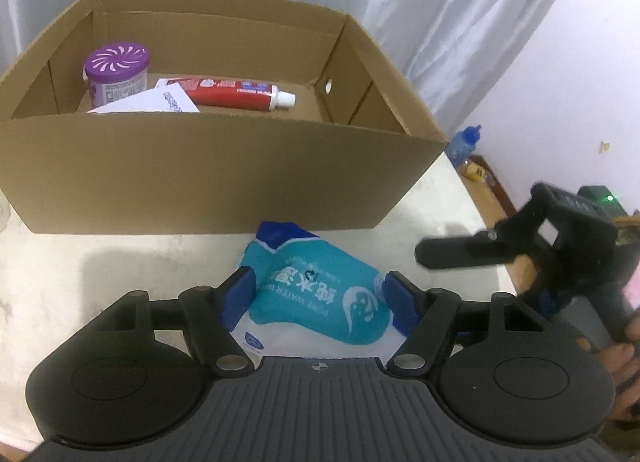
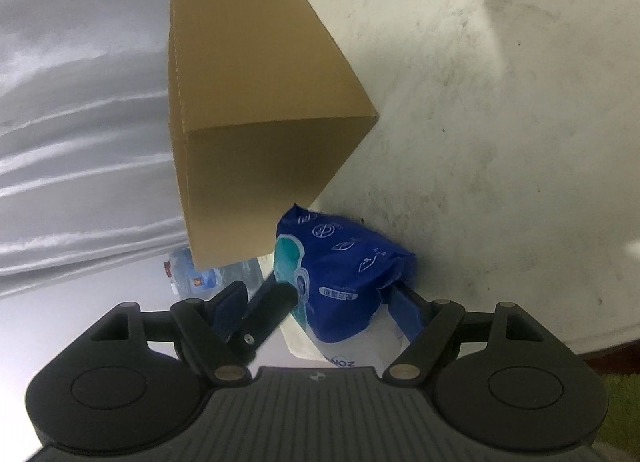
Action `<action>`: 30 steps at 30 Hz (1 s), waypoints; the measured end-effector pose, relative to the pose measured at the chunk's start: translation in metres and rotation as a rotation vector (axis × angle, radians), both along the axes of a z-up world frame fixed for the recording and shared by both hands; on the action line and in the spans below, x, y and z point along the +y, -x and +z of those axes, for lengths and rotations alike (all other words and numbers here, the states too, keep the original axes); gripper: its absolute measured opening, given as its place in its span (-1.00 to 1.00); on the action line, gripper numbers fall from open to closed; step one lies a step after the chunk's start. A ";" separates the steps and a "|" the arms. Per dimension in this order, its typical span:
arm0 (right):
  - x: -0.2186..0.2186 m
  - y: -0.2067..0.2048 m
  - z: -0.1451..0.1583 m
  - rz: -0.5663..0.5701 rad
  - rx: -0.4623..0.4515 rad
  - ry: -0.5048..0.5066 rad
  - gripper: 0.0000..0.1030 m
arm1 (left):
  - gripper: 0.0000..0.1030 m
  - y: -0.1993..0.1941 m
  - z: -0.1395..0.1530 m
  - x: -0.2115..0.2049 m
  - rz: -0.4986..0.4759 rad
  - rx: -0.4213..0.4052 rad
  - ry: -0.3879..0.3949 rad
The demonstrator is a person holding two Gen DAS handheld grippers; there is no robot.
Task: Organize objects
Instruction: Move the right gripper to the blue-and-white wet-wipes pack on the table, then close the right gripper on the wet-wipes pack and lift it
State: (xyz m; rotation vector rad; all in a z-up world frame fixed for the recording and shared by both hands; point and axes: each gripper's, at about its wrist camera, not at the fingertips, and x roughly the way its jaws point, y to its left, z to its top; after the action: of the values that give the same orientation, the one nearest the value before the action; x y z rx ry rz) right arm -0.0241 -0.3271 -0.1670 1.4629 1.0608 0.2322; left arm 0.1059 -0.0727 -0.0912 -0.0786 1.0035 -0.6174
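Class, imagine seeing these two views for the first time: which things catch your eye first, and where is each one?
A blue wet-wipes pack lies on the white table, between the left tool's blue pads. Behind it stands an open cardboard box holding a purple-lidded jar at the left and a red toothpaste tube beside it.

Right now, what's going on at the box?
A person holding two grippers is packing things into the cardboard box. The left gripper has its pads against both sides of the blue wet-wipes pack on the white table, just in front of the box. The right gripper stands open beside the pack. A purple-lidded jar and toothpaste tube are inside.
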 end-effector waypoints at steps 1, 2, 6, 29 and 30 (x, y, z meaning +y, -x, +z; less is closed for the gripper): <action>-0.001 -0.002 -0.001 -0.001 -0.003 -0.004 0.56 | 0.39 0.002 0.000 0.000 -0.003 0.002 -0.004; -0.001 -0.003 -0.002 0.000 -0.005 -0.005 0.56 | 0.39 0.003 0.000 0.001 -0.004 0.005 -0.010; 0.001 -0.014 -0.001 0.011 -0.018 0.018 0.57 | 0.44 0.012 0.001 0.002 0.002 0.016 -0.024; 0.037 -0.039 0.038 0.193 -0.186 0.454 0.56 | 0.80 0.035 -0.014 0.029 0.075 0.130 -0.002; 0.040 -0.040 0.038 0.207 -0.192 0.452 0.56 | 0.80 0.033 -0.017 0.028 0.071 0.141 0.000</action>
State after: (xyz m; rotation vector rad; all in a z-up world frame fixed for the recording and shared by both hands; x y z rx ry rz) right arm 0.0157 -0.2870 -0.1290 0.9088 1.0275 0.2546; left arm 0.0734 -0.0446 -0.1082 -0.1590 1.1320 -0.5526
